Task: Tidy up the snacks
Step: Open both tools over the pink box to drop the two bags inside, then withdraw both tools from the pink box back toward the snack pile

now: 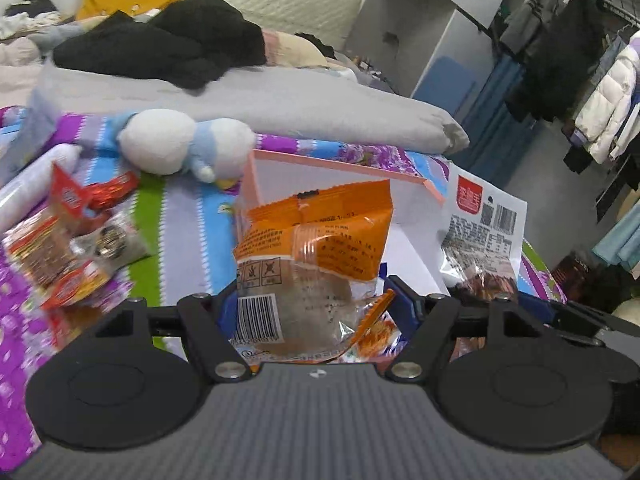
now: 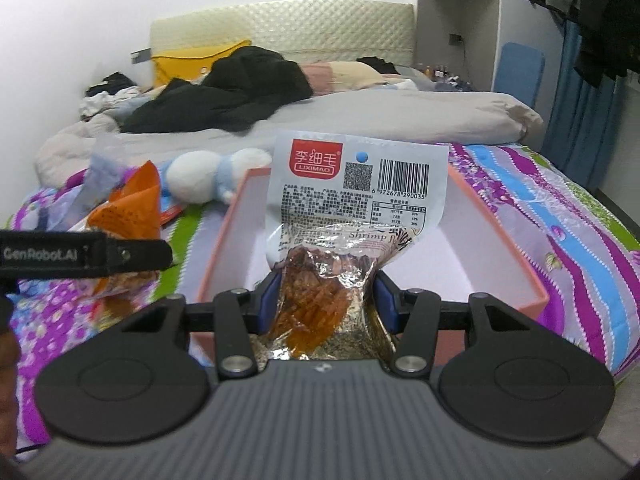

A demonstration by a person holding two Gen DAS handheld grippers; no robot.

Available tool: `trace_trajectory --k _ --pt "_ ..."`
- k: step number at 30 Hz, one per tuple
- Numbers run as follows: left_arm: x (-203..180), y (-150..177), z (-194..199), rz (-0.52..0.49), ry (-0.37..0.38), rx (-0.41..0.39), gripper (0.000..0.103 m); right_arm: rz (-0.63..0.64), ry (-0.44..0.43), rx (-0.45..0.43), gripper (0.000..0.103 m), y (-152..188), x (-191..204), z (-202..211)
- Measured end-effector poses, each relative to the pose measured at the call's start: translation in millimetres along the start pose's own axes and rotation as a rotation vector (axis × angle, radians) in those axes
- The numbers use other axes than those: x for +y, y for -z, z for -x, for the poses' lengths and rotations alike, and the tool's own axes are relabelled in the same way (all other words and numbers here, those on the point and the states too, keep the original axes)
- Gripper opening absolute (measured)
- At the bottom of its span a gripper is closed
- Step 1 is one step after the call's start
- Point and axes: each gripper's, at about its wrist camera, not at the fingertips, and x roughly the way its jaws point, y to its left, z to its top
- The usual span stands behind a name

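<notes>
My left gripper (image 1: 314, 306) is shut on an orange cake packet (image 1: 316, 248), held upright above the bed just in front of the pink box (image 1: 340, 166). My right gripper (image 2: 325, 300) is shut on a silver shrimp snack bag (image 2: 352, 200) with a red label, raised over the near edge of the pink box (image 2: 500, 212). In the left wrist view the shrimp bag (image 1: 482, 220) shows at the right. In the right wrist view the orange packet (image 2: 128, 216) and the left gripper's black strap show at the left. Several loose snack packets (image 1: 68, 248) lie on the bedspread at the left.
A white and blue plush toy (image 1: 180, 144) lies behind the box on the striped purple bedspread (image 1: 188, 232). A grey duvet (image 1: 280, 108) and black clothes (image 1: 168, 40) cover the back of the bed. Hanging clothes (image 1: 592, 72) and a blue curtain stand to the right.
</notes>
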Motion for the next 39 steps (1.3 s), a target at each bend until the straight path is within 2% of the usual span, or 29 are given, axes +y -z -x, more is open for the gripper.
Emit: trace_trajectory --k 9,14,18,19,21,22,23,25,29,34,39 --pt "-11 -38 -98 -0.01 -0.001 0.108 0.076 -0.001 0.01 0.056 0.052 -15 -34 -79" --pt "-6 -47 -144 0.017 -0.011 0.192 0.077 -0.044 0.018 0.136 0.053 -15 -53 -124" --pt "-8 -50 -165 0.004 -0.023 0.219 0.077 -0.059 -0.01 0.2 0.053 -12 -61 -146" --pt "-7 -50 -169 0.007 -0.029 0.23 0.077 -0.056 -0.01 0.208 0.055 -10 -61 -149" --pt "-6 -50 -174 0.018 -0.031 0.247 0.082 -0.056 0.0 0.223 0.066 -8 -62 -152" --pt "-5 -49 -174 0.022 -0.024 0.246 0.084 -0.056 -0.001 0.222 0.076 -8 -63 -152" --pt "-5 -48 -172 0.021 -0.019 0.243 0.086 -0.056 -0.009 0.215 0.079 -8 -65 -151" --pt "-8 -48 -168 0.01 -0.037 0.231 0.089 -0.057 -0.005 0.206 0.079 -7 -65 -146" --pt "-11 -48 -151 0.002 -0.043 0.208 0.09 -0.077 -0.001 0.186 0.079 -7 -68 -133" --pt "-13 -45 -115 -0.002 -0.04 0.158 0.09 -0.084 -0.011 0.148 0.079 -10 -64 -109" --pt "-14 -36 -74 -0.005 -0.044 0.093 0.097 -0.081 -0.024 0.105 0.079 -5 -48 -76"
